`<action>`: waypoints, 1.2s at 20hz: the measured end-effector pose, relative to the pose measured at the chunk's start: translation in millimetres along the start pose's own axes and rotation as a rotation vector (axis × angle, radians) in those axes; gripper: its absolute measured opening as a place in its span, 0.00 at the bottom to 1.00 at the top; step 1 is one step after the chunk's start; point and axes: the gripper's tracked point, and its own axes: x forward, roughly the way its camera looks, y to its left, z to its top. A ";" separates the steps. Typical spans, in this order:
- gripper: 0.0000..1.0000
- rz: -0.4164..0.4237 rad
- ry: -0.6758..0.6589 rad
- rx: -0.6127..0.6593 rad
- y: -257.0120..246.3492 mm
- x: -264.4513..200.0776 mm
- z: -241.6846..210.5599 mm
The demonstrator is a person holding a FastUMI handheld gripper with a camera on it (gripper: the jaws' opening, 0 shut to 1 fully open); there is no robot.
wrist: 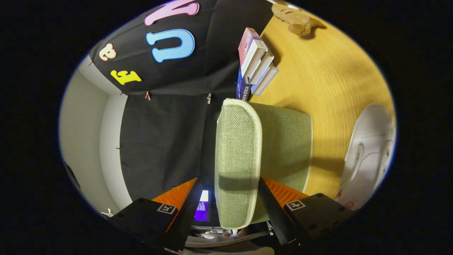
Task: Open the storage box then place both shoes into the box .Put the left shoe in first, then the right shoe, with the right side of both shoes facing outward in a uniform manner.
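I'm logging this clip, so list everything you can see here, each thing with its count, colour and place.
storage box: one, pale green fabric, on the table just ahead of the gripper.
box lid: one, pale green with cream edging, between the fingers.
shoe: one, white, on the table beside the box.
wooden table: one, light brown, under the box and shoe.
books: a small stack, white, pink and blue, on the table beyond the box, against the black cloth wall.
soft toy: one, tan, on the table beyond the books.
gripper: one, jaws around the lid's edge; whether both press on it cannot be told.
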 end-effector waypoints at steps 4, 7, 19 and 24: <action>0.44 -0.041 -0.005 -0.013 -10.1 -7.9 -5.8; 0.07 -0.027 -0.088 -0.080 13.4 -19.1 5.3; 0.06 0.000 -0.164 -0.344 159.7 24.4 -5.3; 0.06 -0.005 -0.176 -0.438 207.9 76.3 -21.4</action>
